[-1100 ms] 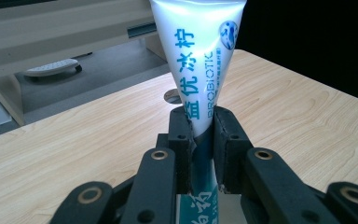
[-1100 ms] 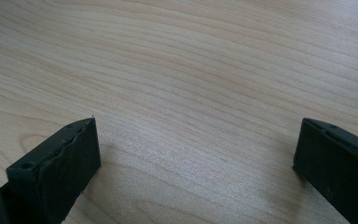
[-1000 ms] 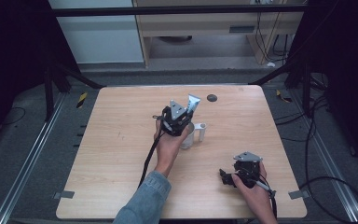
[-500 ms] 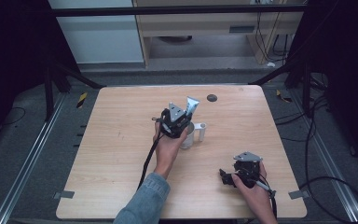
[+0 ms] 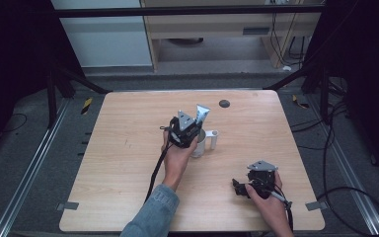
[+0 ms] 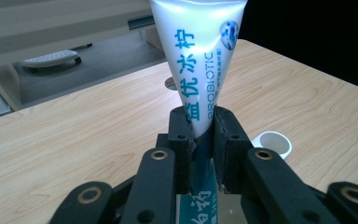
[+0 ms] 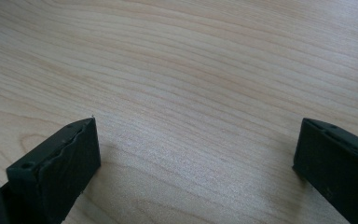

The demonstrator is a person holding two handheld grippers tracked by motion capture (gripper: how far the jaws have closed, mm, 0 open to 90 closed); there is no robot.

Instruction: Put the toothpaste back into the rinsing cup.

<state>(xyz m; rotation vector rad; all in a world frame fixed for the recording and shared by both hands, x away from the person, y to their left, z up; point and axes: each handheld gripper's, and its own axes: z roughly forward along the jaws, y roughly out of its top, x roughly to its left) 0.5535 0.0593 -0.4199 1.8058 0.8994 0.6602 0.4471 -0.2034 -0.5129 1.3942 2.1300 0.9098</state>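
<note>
A white toothpaste tube (image 6: 200,51) with blue print stands upright between the jaws of my left gripper (image 6: 204,123), which is shut on its lower part. In the high view the left gripper (image 5: 185,129) is near the middle of the table, and the tube (image 5: 202,113) sticks up behind it. A white cup (image 5: 200,145) stands right beside it, partly hidden by the hand; its round rim (image 6: 272,142) lies to the right of the jaws. My right gripper (image 7: 196,154) is open wide over bare wood. It rests low near the front right (image 5: 238,186).
A small dark round spot (image 5: 224,103) lies on the wooden table (image 5: 128,148) beyond the tube. A cable (image 5: 155,168) trails from the left gripper along the forearm. Dark frame posts and floor cables surround the table.
The left gripper and the tube have shifted slightly toward the person's side of the table. The right gripper has kept still.
</note>
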